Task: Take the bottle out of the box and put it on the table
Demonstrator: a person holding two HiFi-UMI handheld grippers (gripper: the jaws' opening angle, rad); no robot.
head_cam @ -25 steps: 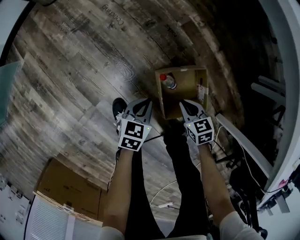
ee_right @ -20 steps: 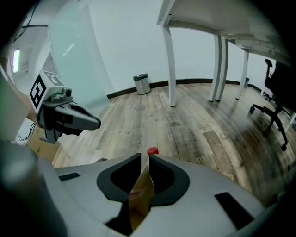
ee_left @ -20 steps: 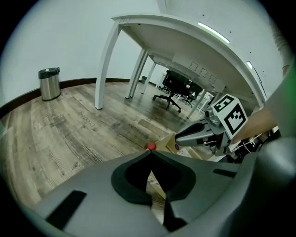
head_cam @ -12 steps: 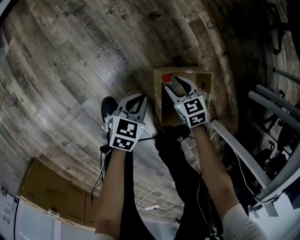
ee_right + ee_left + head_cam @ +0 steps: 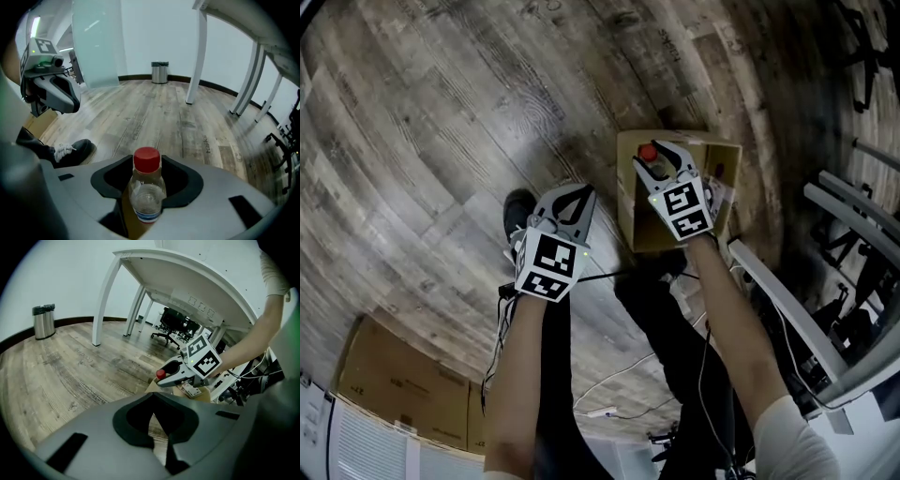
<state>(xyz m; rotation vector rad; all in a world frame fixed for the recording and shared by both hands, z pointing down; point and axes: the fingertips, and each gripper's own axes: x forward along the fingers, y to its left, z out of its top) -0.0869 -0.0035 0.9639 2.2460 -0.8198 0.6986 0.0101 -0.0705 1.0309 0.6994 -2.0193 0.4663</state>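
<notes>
A clear bottle [image 5: 649, 161] with a red cap stands upright in an open cardboard box [image 5: 728, 184] on the wood floor. My right gripper [image 5: 659, 155] reaches down into the box. Its jaws have just been opening, and they now stand either side of the bottle's neck [image 5: 147, 187] with a gap at each pad. The right gripper [image 5: 147, 174] is open. My left gripper [image 5: 585, 193] hangs over the floor to the left of the box, shut and empty. From the left gripper [image 5: 151, 416] view the red cap [image 5: 161, 374] shows beside the right gripper [image 5: 177, 373].
A white table [image 5: 187, 282] stands over the box, and its frame [image 5: 787, 292] lies to the right. A black shoe [image 5: 517, 208] is beside the left gripper. Cardboard boxes [image 5: 403, 394] sit at the lower left. Office chairs [image 5: 176, 326] and a metal bin [image 5: 43, 320] stand further off.
The right gripper has moved forward and down over the box and opened around the bottle. The left gripper has sunk a little and stays shut.
</notes>
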